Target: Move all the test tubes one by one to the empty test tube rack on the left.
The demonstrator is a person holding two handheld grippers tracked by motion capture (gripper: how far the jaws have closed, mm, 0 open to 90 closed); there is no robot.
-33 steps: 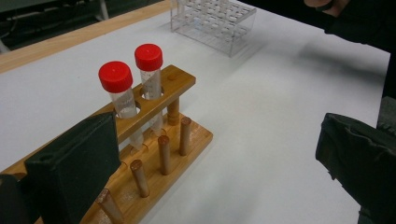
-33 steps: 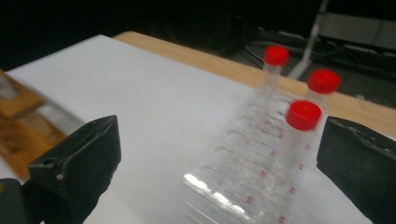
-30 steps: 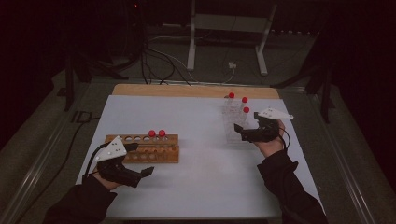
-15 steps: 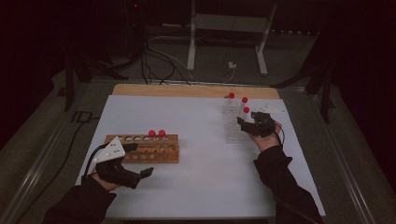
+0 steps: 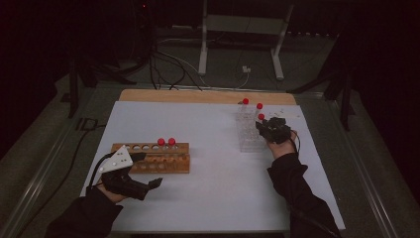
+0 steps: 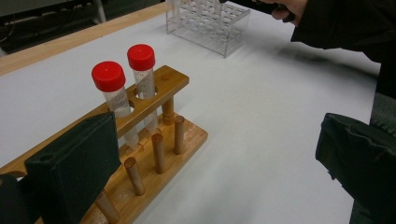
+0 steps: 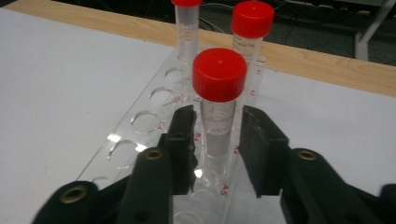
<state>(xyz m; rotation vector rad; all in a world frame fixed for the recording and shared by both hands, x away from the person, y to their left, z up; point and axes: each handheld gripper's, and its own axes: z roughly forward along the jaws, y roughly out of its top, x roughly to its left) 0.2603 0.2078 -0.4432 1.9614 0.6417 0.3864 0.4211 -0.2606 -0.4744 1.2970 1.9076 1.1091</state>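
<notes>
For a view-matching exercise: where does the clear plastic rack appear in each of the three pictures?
High view: clear plastic rack right of centre, beside the right gripper.
Left gripper view: top centre.
Right gripper view: centre, running up from the bottom.
Shared landmark: wooden table edge.

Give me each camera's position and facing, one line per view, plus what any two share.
High view: fixed above the person's side, looking forward and down on the table; both forearms, left tool, right tool.
Left gripper view: rides the left tool, faces the wooden rack; own jaws at both sides.
Right gripper view: rides the right tool, faces the nearest red-capped tube between its jaws.
Shared: high and left gripper views both show the clear rack.
</notes>
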